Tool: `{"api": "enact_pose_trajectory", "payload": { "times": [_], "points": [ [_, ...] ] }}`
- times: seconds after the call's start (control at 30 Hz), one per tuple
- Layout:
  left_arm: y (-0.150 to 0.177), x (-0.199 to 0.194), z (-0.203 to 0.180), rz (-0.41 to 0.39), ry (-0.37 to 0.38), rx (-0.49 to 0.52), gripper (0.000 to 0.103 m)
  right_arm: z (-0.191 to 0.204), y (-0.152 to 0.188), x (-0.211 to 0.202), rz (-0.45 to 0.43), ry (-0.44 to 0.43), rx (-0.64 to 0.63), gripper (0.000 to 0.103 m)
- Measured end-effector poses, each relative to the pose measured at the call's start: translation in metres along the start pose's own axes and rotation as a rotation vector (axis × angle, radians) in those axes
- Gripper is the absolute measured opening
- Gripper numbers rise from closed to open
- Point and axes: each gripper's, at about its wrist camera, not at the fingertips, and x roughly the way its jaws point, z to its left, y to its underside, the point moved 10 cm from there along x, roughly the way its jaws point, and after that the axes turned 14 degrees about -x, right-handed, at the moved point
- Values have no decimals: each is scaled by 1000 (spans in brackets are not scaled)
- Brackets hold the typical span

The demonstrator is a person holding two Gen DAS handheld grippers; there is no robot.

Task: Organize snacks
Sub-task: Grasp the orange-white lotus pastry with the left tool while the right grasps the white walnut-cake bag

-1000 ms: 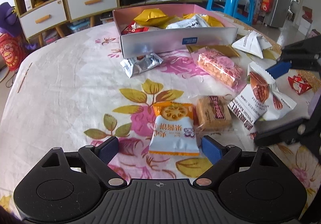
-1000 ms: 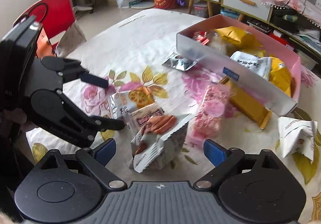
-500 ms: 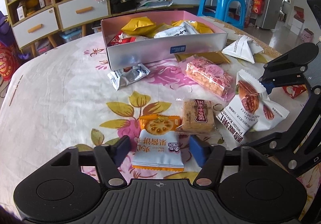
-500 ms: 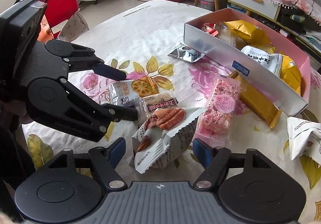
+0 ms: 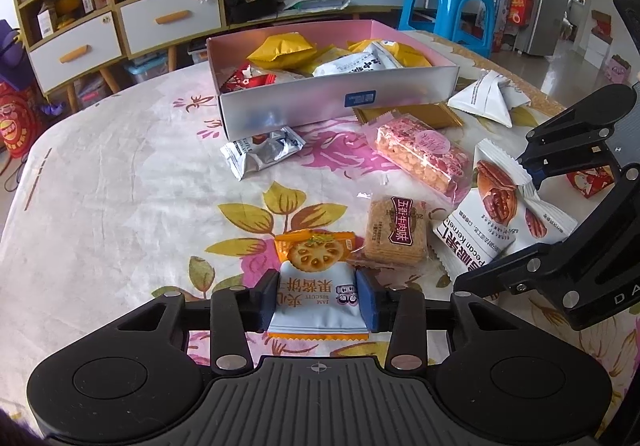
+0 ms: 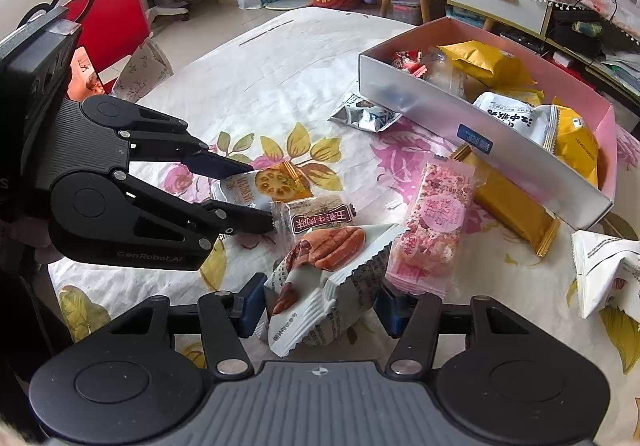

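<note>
Left gripper (image 5: 318,300): jaws just closed, pads pressing both sides of the jam biscuit packet (image 5: 316,286).
Right gripper (image 6: 320,304): jaws just closed, pads touching the pecan kernel packet (image 6: 326,274).

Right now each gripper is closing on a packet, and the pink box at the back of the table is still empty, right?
Not quite. The pink box already holds several packets, as the left wrist view shows. The rest stands: the left gripper grips the jam biscuit packet, the right gripper the pecan packet.
</note>
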Motion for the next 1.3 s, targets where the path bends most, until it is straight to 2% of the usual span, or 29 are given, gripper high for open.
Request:
{"api": "enact_pose_trajectory", "payload": {
  "times": [0.27, 0.77, 1.07, 1.3],
  "points": [
    [-4, -3, 9, 2, -23, -30, 38, -6, -6, -10, -32, 9, 6, 47],
    [-31, -17, 16, -46, -23, -85, 38, -27, -21, -28, -95, 55, 37, 47],
    [-61, -20, 11, -96, -20, -114, 38, -57, -34, -43, -152, 109, 100, 47],
    [-83, -9, 3, -102, -13, -171, 38, -92, -42, -50, -180, 171, 183, 47]
  ]
}}
